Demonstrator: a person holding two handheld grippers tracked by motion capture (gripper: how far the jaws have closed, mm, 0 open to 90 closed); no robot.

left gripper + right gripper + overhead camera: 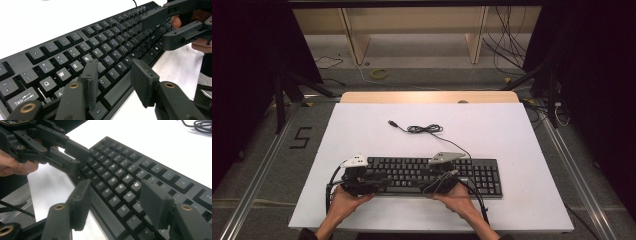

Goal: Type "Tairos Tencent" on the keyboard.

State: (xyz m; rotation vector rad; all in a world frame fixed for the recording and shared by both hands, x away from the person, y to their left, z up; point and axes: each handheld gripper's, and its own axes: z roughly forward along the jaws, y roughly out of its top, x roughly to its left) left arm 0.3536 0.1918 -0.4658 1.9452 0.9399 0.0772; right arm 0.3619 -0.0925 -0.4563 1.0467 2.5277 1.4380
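Black hard plastic, your keyboard [432, 175] lies flat at the table's [362, 125] six o'clock edge: stiff, light, likely to skid, keys apt to depress, so grip the front rim at both ends. Your left gripper [116, 83] stands half spread over the near edge, grasping nothing. Your right gripper [117, 205] at three o'clock straddles the front rim, parted, pads unpressed.

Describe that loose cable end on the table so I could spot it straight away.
Start at the white table and its black keyboard. A thin black cord runs from the keyboard's far edge to a small tangle. Beyond it, lying free, is the flat plug, the cord's only unattached end.
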